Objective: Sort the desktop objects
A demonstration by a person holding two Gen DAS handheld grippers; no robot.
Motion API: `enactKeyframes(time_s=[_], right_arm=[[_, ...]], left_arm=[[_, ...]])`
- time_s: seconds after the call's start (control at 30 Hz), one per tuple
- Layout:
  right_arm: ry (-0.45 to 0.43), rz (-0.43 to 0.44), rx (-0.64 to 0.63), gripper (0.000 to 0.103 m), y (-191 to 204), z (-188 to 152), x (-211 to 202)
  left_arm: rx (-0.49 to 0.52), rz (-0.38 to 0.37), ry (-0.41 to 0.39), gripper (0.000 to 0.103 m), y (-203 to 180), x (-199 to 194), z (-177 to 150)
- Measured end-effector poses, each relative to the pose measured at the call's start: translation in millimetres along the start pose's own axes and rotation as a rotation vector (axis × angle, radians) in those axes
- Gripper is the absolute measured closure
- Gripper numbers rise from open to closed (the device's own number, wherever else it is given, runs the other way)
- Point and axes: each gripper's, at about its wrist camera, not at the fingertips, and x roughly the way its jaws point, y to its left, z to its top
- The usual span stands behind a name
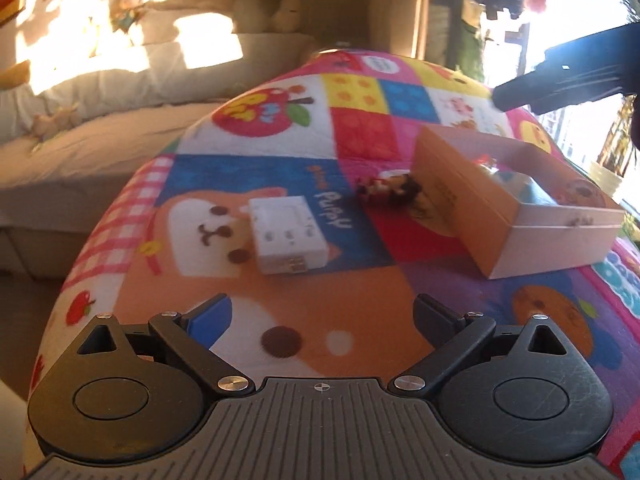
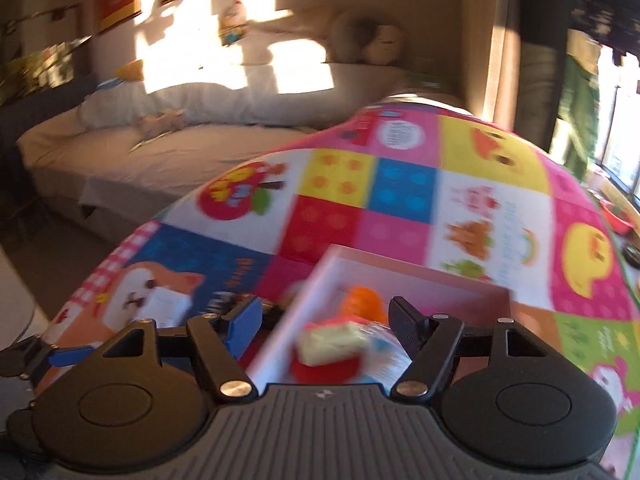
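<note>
Fleece, brightly printed in cartoon patchwork squares, covered the whole tabletop, and every place below is given relative to the open pink-and-tan cardboard box that stood on it. Inside that box lay an orange rounded toy, a red-and-cream piece shaped like a slice of cake and something pale blue beside them, too blurred to name; by this showing, part of the sorting was done. Outside it, well to the box's left in the left wrist view, a white rectangular plastic gadget with small buttons lay flat on the printed dog, and a small dark red-and-brown figure toy lay touching or just beside the box's left wall; which of the two I could not tell. Those two looked to be what was left to put away. The left gripper hung over bare cloth on the near side of the white gadget, its jaws spread wide and nothing between them. The right gripper hovered above the box's near corner, jaws parted, the toys below them and not pinched. The only writing I could read was "Puppy", printed sideways on the blue square left of the box; the marks on the box's side were too blurred.
</note>
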Motion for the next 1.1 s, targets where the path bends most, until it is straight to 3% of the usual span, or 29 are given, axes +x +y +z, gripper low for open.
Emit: enactKeyframes(time_s=[0.1, 0.2, 0.33, 0.47, 0.73, 0.8, 0.87, 0.97, 1.1], right_arm=[[0.134, 0.078, -0.084, 0.031, 37, 21, 46], [0.217, 0.030, -0.181, 0.035, 68, 29, 96], [0.370, -0.077, -0.263, 0.053, 85, 25, 156], [0.425, -0.122, -0.244, 0.073, 84, 21, 181], [0.439, 0.061, -0.194, 0.074, 98, 9, 142], [0.392, 0.109, -0.161, 0.077, 97, 9, 118], [0.344, 0.170, -0.117, 0.091, 90, 8, 87], [0.280, 0.233, -0.064, 0.091, 73, -2, 40], [0.240, 0.229, -0.048, 0.091, 49, -30, -4]], left_arm=[[-0.037, -0.015, 0.008, 0.003, 5, 1, -2], [-0.031, -0.027, -0.007, 0.003, 4, -2, -4], [-0.042, -0.019, 0.005, 0.003, 3, 1, -4], [-0.077, -0.036, 0.017, 0.003, 9, 3, -4], [-0.057, -0.027, 0.021, 0.002, 5, 3, -4], [-0.046, -0.027, 0.017, 0.002, 4, 2, -5], [-0.046, -0.029, 0.018, 0.002, 4, 2, -5], [-0.058, -0.035, 0.031, 0.002, 6, 4, -4], [-0.038, -0.015, 0.041, 0.002, 2, 5, -2]])
